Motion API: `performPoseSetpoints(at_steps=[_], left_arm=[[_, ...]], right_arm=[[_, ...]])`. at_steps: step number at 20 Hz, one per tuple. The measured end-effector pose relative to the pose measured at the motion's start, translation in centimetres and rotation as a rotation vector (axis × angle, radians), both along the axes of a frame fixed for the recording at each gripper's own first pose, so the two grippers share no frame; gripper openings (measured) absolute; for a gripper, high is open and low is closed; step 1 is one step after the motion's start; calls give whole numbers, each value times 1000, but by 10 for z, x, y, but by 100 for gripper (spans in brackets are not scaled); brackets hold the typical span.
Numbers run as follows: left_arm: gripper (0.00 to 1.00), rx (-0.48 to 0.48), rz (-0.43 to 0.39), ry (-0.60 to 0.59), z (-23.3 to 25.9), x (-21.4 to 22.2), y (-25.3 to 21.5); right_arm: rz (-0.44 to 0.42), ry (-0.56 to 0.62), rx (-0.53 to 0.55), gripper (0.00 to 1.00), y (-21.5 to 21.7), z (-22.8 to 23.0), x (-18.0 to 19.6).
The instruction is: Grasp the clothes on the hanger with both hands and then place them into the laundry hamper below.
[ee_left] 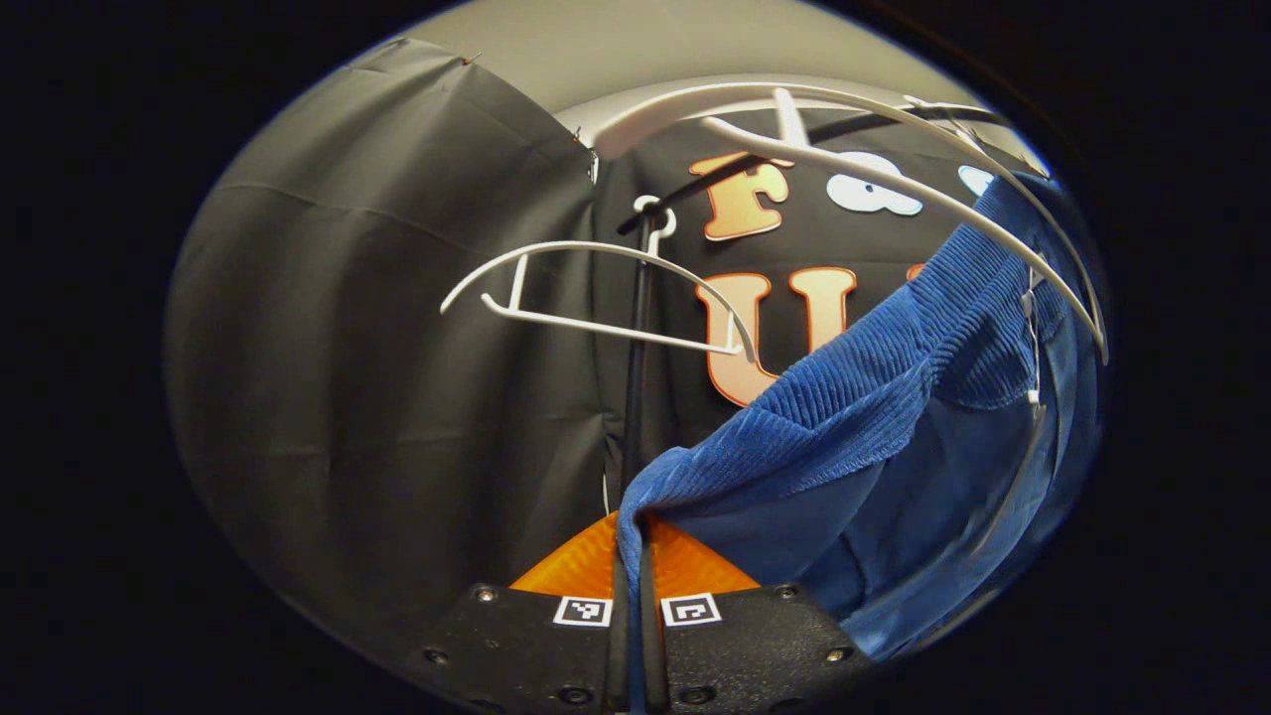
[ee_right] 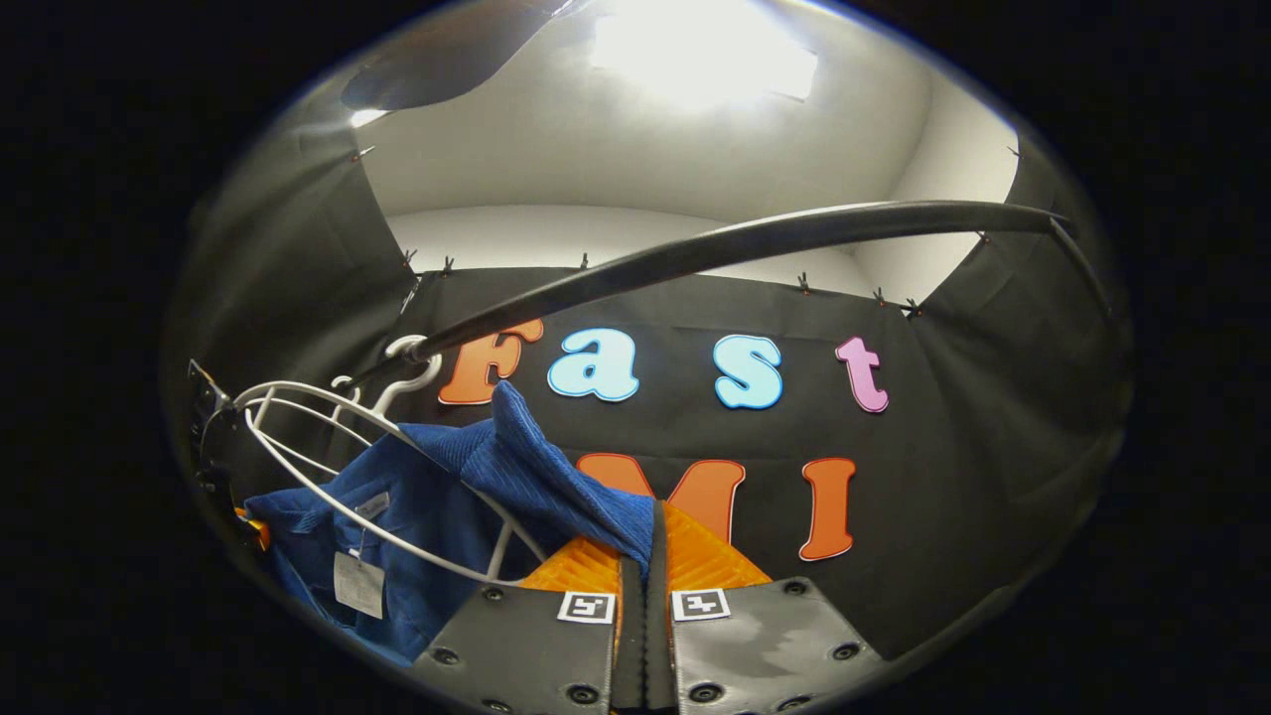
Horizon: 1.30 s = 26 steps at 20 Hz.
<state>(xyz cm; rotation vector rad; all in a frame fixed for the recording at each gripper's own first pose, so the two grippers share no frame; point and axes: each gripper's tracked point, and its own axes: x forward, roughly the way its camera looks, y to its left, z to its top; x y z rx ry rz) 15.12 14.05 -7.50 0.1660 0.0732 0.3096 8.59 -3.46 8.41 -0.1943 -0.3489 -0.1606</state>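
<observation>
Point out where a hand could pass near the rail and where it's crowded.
Free: the stretch under the black rail to the right of the blue garment, in front of the cloth wall. Crowded: the rail's other end, where white hangers bunch around the garment, which the right gripper pinches. The left gripper pinches it too, below an empty hanger.

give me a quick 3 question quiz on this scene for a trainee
1. True or false: the left gripper is open.
2. What are both grippers shut on?
A. a white hanger
B. the blue garment
C. the rail
3. Fill in: the hangers hook onto a dark ____.

Key
1. False: both fingers pinch cloth.
2. B: the right gripper also pinches the garment.
3. rail
</observation>
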Motion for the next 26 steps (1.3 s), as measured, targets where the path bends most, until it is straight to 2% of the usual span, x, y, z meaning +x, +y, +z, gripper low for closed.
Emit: performPoseSetpoints(at_steps=[3,7,14,15,18,21,26], left_arm=[[5,-10,-34,53,-22,-11,-14],[5,5,-52,48,-18,-16,-16],[5,17,-31,48,-15,-28,-7],[5,16,-25,49,-16,-29,-6],[4,11,-35,60,-18,-43,-4],[5,37,-39,63,-14,-56,-1],[5,17,-25,82,-11,-72,6]], right_arm=[[-53,9,38,8,-27,-6,11],[-91,15,28,8,-50,-14,30],[-160,99,51,8,-80,-45,46],[-167,114,60,8,-79,-64,48],[-158,173,90,8,-95,-74,42],[-156,201,74,8,-97,-83,31],[-110,231,53,8,-84,-91,22]])
